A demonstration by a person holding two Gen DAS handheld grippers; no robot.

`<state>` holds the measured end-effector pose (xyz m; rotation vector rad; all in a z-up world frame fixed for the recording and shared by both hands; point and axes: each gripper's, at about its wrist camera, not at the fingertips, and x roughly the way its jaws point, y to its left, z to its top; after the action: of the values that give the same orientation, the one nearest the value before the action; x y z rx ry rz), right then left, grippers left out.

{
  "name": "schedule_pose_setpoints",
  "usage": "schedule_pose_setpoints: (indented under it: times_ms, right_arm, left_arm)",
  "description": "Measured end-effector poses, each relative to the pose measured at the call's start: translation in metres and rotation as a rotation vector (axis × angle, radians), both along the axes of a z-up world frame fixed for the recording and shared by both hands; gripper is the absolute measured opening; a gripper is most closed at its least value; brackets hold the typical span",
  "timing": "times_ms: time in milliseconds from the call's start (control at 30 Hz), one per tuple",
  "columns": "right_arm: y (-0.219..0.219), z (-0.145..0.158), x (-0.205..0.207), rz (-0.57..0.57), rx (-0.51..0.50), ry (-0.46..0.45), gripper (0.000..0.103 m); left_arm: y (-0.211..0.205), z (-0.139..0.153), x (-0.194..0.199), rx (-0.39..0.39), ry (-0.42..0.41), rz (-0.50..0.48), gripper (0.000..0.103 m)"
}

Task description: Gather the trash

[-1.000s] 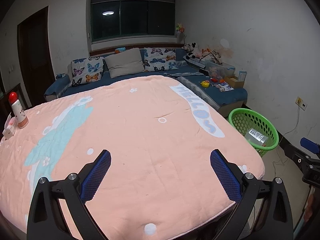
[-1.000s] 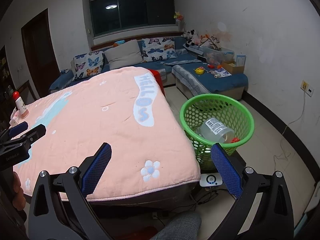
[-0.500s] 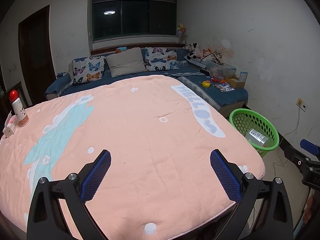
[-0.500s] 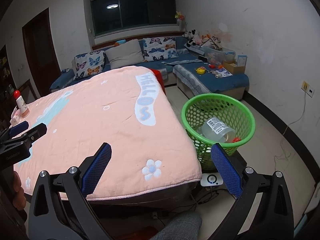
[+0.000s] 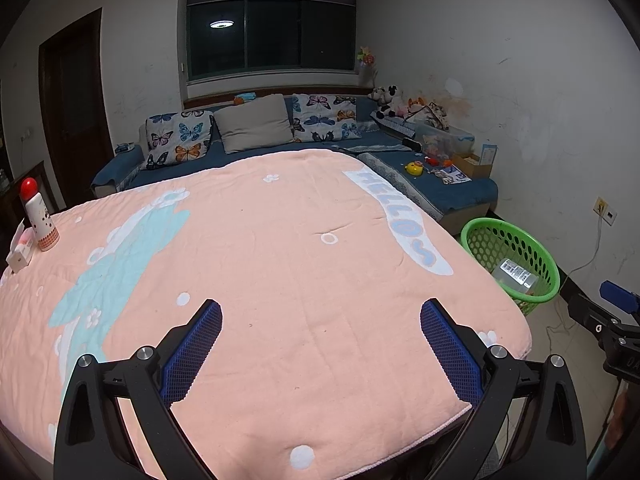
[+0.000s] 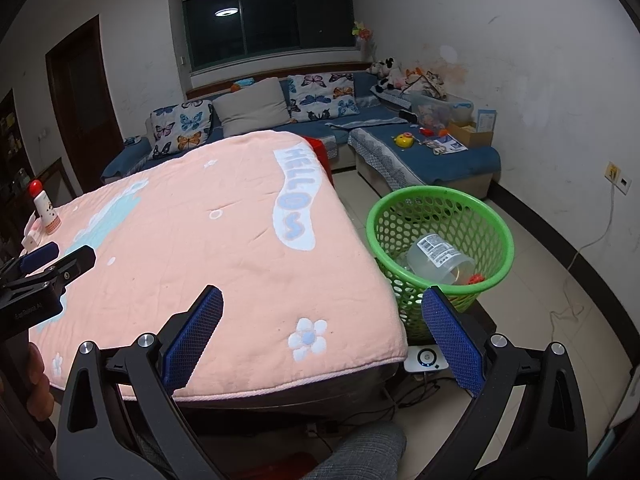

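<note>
- A clear plastic container (image 6: pixel 439 260) lies on its side inside the green basket (image 6: pixel 486 206), which stands on the tiled floor just beside the right corner of the table.
- The container's long axis runs from upper left to lower right in the right wrist view, with its open mouth toward the lower right and its closed base toward the table.
- A white label (image 6: pixel 437 249) with a barcode and small print faces up on the container; the print is too small to read.
- A small red piece (image 6: pixel 476 278) sits at the container's mouth; what it is cannot be told.
- The basket shows again in the left wrist view (image 5: pixel 532 242), with the container (image 5: pixel 514 274) low in it.
- The pink blanket (image 5: pixel 304 264) over the table bears the word "HELLOS" (image 6: pixel 297 196) in pale blue letters on a white band.
- A white bottle with a red cap (image 5: pixel 38 216) stands upright at the blanket's far left edge.
- The left gripper (image 5: pixel 321 332) hovers over the blanket with its blue pads spread wide, gripping nothing.
- The right gripper (image 6: pixel 322 320) hangs over the table's near corner, likewise spread wide and empty.
- The side of the left gripper's body reads "EasRobot AI", only faintly legible, in the right wrist view.
</note>
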<state>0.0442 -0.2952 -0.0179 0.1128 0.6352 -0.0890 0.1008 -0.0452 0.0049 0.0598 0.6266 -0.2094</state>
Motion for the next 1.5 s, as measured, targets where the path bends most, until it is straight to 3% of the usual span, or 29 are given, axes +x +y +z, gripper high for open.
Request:
schedule_pose_setpoints:
  times_ms: [967, 1500]
  right_arm:
    - [0.0024, -0.0021, 0.0011, 0.003, 0.003, 0.001, 0.099]
    - [0.0016, 0.0049, -0.0040, 0.005, 0.008, -0.042, 0.099]
  left_arm:
    - [0.0016, -0.0018, -0.0011, 0.001, -0.003, 0.014, 0.096]
    - [0.0046, 0.0050, -0.0056, 0.006, -0.039, 0.036, 0.096]
